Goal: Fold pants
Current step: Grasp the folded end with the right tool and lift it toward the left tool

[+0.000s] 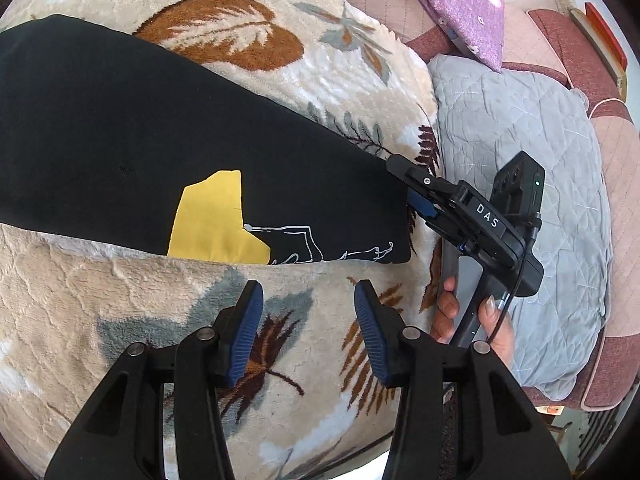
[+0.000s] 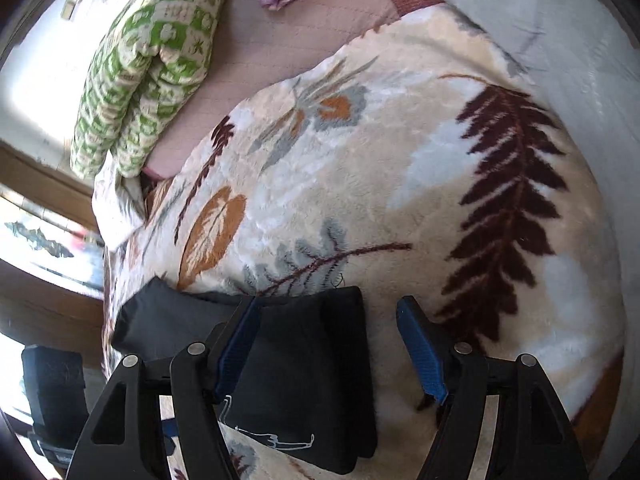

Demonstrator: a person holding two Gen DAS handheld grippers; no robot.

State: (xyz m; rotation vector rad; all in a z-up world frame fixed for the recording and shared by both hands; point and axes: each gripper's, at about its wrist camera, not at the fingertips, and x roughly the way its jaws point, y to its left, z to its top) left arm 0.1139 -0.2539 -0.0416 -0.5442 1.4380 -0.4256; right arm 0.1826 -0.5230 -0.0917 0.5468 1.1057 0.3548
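Black pants (image 1: 120, 128) lie folded into a long strip across a cream blanket (image 1: 120, 300) patterned with brown and grey leaves, a yellow patch (image 1: 212, 220) and white line drawing showing near their lower edge. In the left wrist view, the left gripper (image 1: 309, 332) hovers over bare blanket just near the pants, its blue-padded fingers (image 1: 246, 332) spread apart and holding nothing. To the right, the right gripper (image 1: 416, 196) meets the pants' right end, the tool's handle gripped by a hand (image 1: 472, 320); from this angle it cannot be told how its jaws stand.

The right wrist view settles that: the right gripper (image 2: 326, 356) has its fingers spread wide, the folded end of the pants (image 2: 304, 380) lying between them and against the left finger (image 2: 240, 344), with a gap to the right one. A grey quilted cushion (image 1: 520, 184) sits right of the blanket, a purple pillow (image 1: 460, 4) at the far side, and a green-and-white checked quilt (image 2: 148, 64) is bundled at the far left.
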